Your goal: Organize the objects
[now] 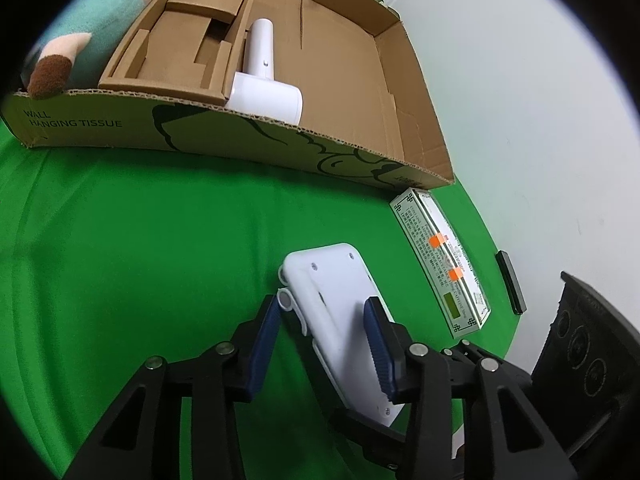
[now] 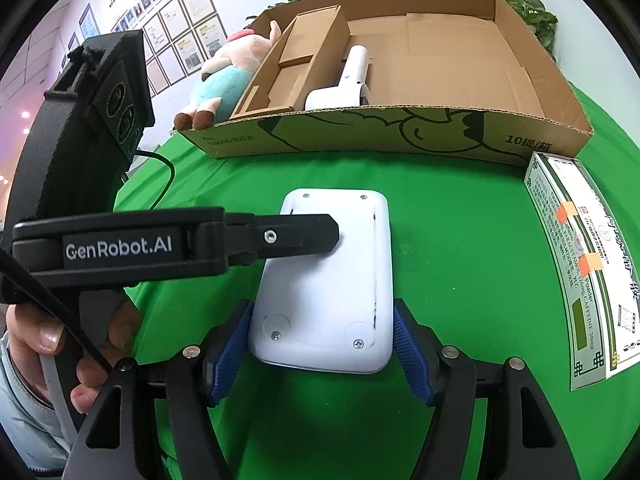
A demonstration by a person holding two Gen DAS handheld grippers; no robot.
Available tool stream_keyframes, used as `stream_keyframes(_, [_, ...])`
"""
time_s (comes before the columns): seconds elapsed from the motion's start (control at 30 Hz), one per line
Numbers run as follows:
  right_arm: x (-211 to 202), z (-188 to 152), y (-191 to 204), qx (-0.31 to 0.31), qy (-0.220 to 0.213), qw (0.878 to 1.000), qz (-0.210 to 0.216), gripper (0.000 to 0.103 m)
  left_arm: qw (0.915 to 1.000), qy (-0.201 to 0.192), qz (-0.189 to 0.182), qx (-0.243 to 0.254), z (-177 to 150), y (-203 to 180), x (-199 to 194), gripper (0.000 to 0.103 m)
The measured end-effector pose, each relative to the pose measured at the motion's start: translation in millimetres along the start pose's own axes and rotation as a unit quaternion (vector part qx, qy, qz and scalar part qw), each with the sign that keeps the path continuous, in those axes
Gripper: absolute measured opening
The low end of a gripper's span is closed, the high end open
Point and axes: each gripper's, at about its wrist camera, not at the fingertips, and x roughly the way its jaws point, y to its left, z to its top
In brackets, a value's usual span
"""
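Note:
A white flat device [image 1: 336, 280] [image 2: 332, 272] with screws in its back is held over the green cloth [image 1: 140, 260]. My left gripper [image 1: 324, 308] has one blue pad on the screwed face and the other against the hinged edge, so it is shut on the device. In the right wrist view its upper finger [image 2: 316, 236] lies across the device from the left. My right gripper [image 2: 322, 308] clamps the device's near end, a blue pad on each long side. An open cardboard box [image 1: 240, 136] [image 2: 360, 132] behind holds a white handheld appliance [image 1: 260, 80] [image 2: 344, 88].
A plush toy [image 1: 80, 28] [image 2: 224, 76] leans on the box's left side. A green and white flat pack [image 1: 440, 264] [image 2: 576, 260] lies to the right on the cloth, a small black bar [image 1: 510, 280] beyond it. A hand [image 2: 48, 336] holds the left gripper's handle.

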Motion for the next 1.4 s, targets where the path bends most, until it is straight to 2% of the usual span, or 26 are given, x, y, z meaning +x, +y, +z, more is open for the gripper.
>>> stream_keyframes(0.3, [-4,2,-1,0.000,-0.005,1.000,0.003,0.065,0.9997,-0.009,0.009,0.019,2,-10,-8,0.038])
stream_keyframes(1.4, [-10,3,0,0.001,-0.019,1.000,0.006,0.065,0.9993,-0.014,0.012,0.034,2,-13,-9,0.038])
